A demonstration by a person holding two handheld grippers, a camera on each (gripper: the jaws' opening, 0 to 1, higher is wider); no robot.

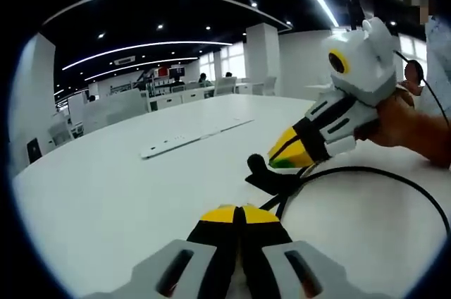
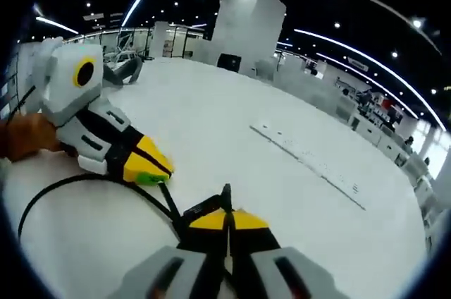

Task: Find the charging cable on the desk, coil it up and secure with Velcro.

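Observation:
The black charging cable (image 1: 394, 175) lies in a loop on the white desk (image 1: 106, 193). My left gripper (image 1: 239, 213) is shut, and the cable runs in under its yellow tips. From the right comes my right gripper (image 1: 287, 158), shut over the cable's end, where a black Velcro strap (image 1: 266, 175) sticks out. In the right gripper view, my right gripper (image 2: 227, 218) is shut with the strap (image 2: 203, 207) and a thin cable tip at its jaws. The cable (image 2: 63, 186) loops left to my left gripper (image 2: 149, 168), which is shut on it.
A long flat white socket strip (image 1: 190, 137) is set into the desk (image 2: 211, 123) beyond the cable, also seen as the strip (image 2: 310, 158). A hand (image 1: 405, 126) holds the right gripper. White desks, chairs and pillars stand far behind.

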